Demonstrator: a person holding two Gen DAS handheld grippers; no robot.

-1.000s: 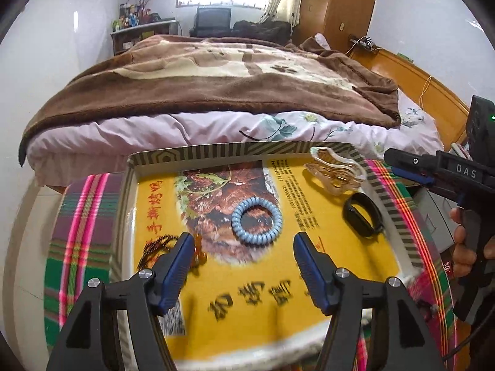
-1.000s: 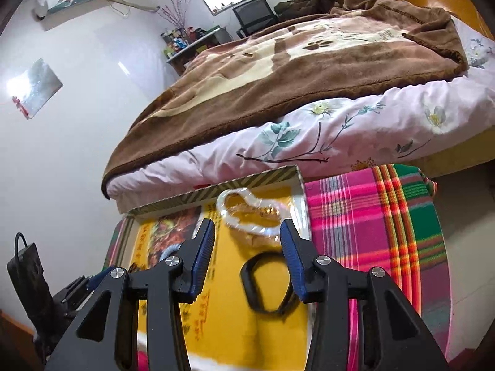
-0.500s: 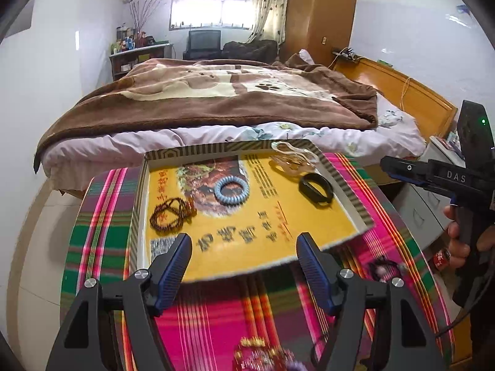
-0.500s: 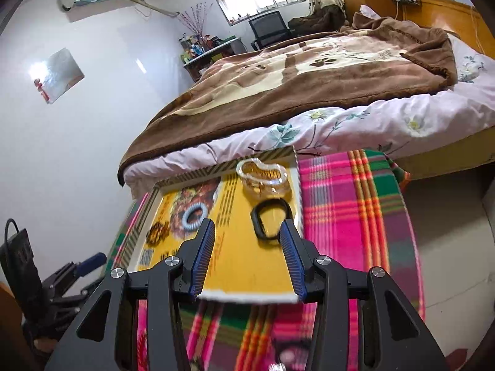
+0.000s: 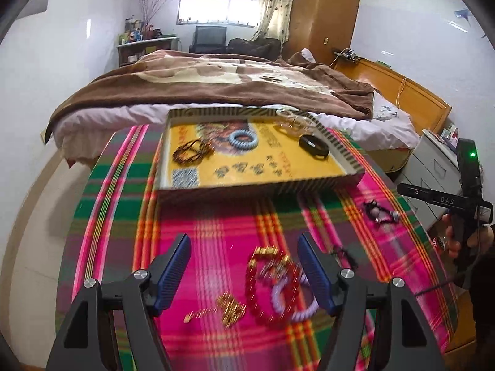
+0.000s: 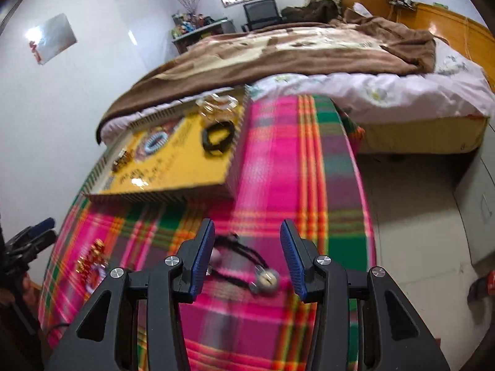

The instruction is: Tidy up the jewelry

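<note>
Left wrist view, tray: shallow yellow tray on the plaid cloth, far side of the table, next to the bed.
Left wrist view, sorted so far: four pieces inside the tray: dark bead bracelet, pale blue coil band, black band, clear chain-like piece at the far corner.
Left wrist view, left to sort: red bead bracelet overlapping a lilac coil band, gold chain just beside them, black cord piece off to the right; a small dark item near the right finger is too blurred to name.
Left wrist view, left gripper: jaws spread, nothing pinched; it hangs over the red and lilac pile, which shows between the fingers but untouched.
Right wrist view, tray: same four pieces visible in the tray, blurred.
Right wrist view, left to sort: black cord piece with a round metal charm lies on the cloth; red and gold pile at far left.
Right wrist view, right gripper: jaws partly spread, empty; cord piece lies between the fingers, apart from both pads.
Progress, judged: roughly half done; four in, about four loose.
Next, judged: each claw looks set to pick its nearest piece.
</note>
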